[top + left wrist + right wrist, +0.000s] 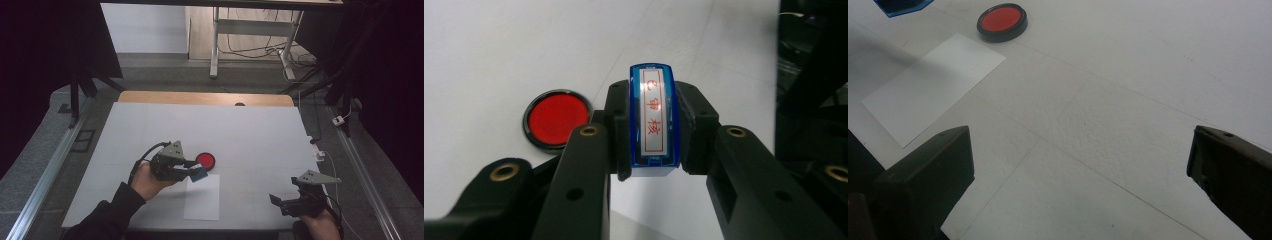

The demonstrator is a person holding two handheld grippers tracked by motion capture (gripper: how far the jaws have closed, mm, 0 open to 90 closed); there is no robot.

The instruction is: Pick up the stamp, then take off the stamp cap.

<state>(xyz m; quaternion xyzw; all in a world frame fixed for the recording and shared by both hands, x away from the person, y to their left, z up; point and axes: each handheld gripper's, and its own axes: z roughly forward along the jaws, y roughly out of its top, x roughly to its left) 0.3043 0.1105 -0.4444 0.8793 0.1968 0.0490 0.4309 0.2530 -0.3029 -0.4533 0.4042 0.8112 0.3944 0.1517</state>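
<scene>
We see open table (pixel 260 135) far and right; only the red ink pad (pixel 205 160) and flat paper sheet (pixel 202 197) interrupt the near left.

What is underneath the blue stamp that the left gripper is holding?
The blue stamp, clamped in the left gripper, hangs over the near end of the white paper sheet, close to the red ink pad. Its printing face points down, so that face is hidden.

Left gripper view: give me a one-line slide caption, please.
Left claw shut on a blue stamp with a red-lettered label, above the white table, beside a round red ink pad.
</scene>
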